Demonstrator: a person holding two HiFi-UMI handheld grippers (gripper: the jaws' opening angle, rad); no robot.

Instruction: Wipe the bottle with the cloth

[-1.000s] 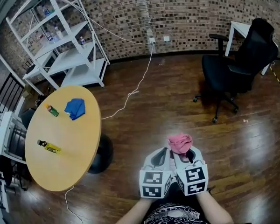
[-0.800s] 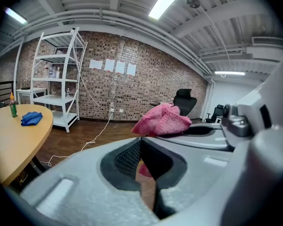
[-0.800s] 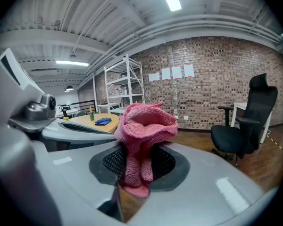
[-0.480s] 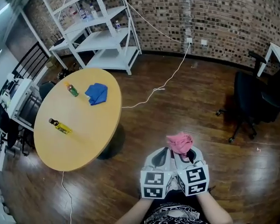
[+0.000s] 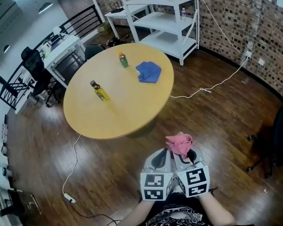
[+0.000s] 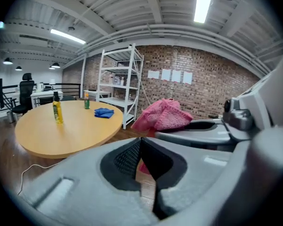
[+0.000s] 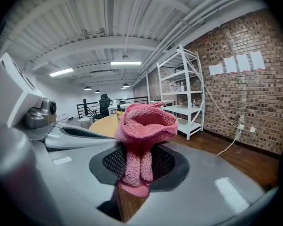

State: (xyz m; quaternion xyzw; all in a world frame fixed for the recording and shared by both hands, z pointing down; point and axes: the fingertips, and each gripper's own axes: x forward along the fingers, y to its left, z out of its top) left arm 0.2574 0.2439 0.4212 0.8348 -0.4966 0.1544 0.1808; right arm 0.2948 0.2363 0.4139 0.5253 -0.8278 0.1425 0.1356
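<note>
Grippers occupied the lower centre of the head view, held side by side above the floor. Right gripper (image 5: 187,155) was clamped on a crumpled pink terry cloth (image 5: 179,142): the cloth's folded stem was pinched between the mesh pads and its bunched top stood free above the jaws. Left gripper (image 5: 158,160) had its jaws pressed together on nothing.

Judged from this layout, only the taking-up of the cloth was done. Reaching a bottle, steadying it and wiping it all remained.

Beyond the grippers lay dark, glossy wooden plank flooring (image 5: 217,121), crossed by a white cable (image 5: 212,85). Farther up the frame stood a round, light wooden table (image 5: 132,114), well apart from both grippers. On it were:

- a yellow bottle with a dark cap (image 5: 100,91), toward the left;
- a green bottle with an orange cap (image 5: 123,59), near the far edge;
- a folded blue cloth (image 5: 148,72), just right of the green bottle.

Neither bottle was touched, and which one was meant could not be told.

Behind the table, at upper centre, white metal shelving (image 5: 172,20) rose against a brick wall (image 5: 259,32). At upper left were a white desk (image 5: 61,48), a black chair (image 5: 35,67) and a black railing (image 5: 87,20).
</note>
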